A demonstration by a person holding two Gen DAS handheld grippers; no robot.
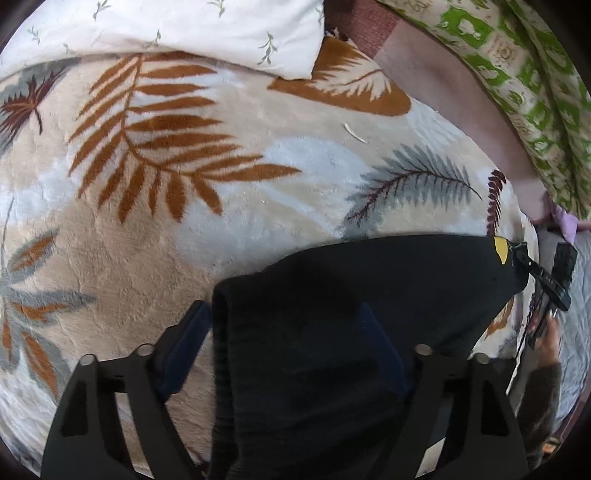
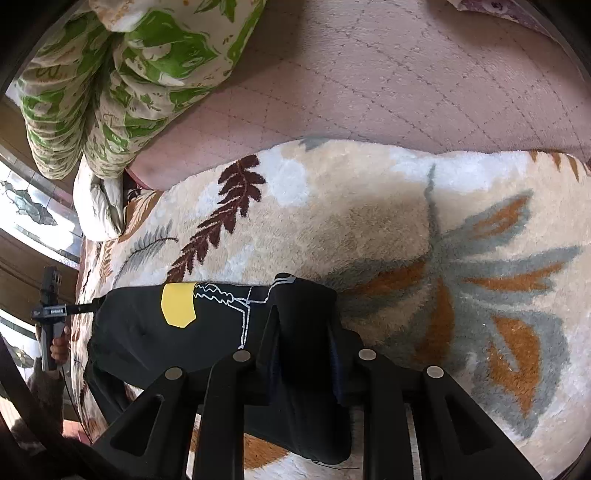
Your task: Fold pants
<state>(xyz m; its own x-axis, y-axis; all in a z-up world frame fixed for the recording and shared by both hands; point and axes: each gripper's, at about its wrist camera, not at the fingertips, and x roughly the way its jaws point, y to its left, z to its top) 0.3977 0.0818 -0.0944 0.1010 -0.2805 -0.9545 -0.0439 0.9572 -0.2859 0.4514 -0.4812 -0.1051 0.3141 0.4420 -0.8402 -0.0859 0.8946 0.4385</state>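
Black pants [image 1: 369, 280] lie bunched on a leaf-patterned fleece blanket [image 1: 184, 221]. My left gripper [image 1: 282, 312] points steeply down over their ribbed end. Its jaws stand wide, with the cloth between the blue pads [image 1: 186, 343] and not visibly squeezed. In the right wrist view the pants [image 2: 147, 332] show a yellow patch [image 2: 179, 304] and a white line drawing. My right gripper [image 2: 303, 319] is shut on a raised fold at the pants' other end. Each gripper also shows in the other's view: the right gripper [image 1: 519, 256] at the yellow patch, the left gripper [image 2: 85, 307] at the far edge.
A white pillow with small sprigs [image 1: 166, 29] lies at the blanket's far edge. Green-patterned bedding [image 2: 110, 74] is heaped beside a pink quilted sheet [image 2: 369, 81]. A hand [image 2: 59, 345] holds the left gripper's handle near the bed's edge.
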